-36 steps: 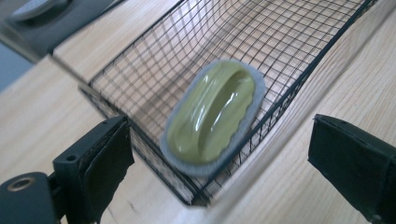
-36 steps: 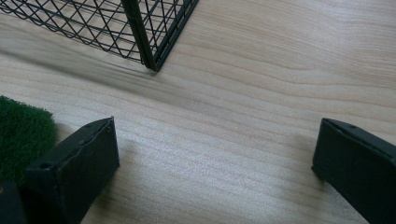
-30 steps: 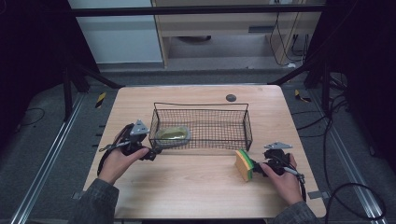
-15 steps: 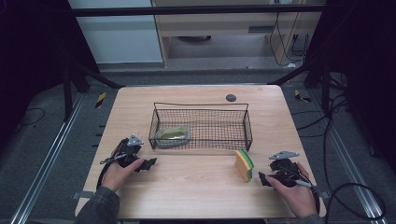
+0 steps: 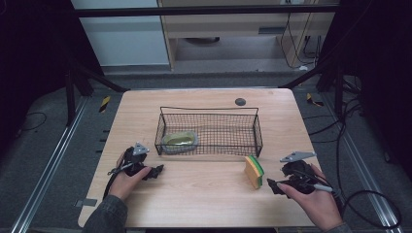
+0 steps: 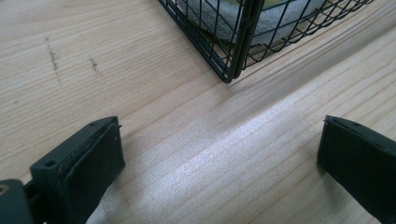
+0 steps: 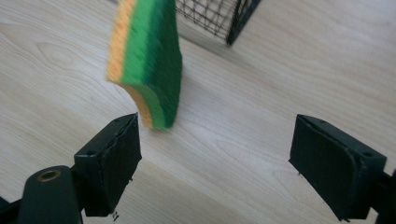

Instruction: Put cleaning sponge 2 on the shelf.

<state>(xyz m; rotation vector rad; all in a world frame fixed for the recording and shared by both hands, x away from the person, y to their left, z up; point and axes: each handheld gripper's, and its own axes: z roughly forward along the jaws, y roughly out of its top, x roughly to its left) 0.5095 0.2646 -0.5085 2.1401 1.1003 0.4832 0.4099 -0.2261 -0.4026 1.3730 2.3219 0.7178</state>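
Two grippers low in frame. Left gripper (image 5: 154,171), lower left, jaws spread wide, just opened further, nothing between. Wire basket (image 5: 255,127) at centre. Sponge (image 5: 253,171) lower right, standing on edge on the table (image 5: 204,204), long axis running toward the basket. Right gripper (image 5: 272,185) beside it, jaws released.
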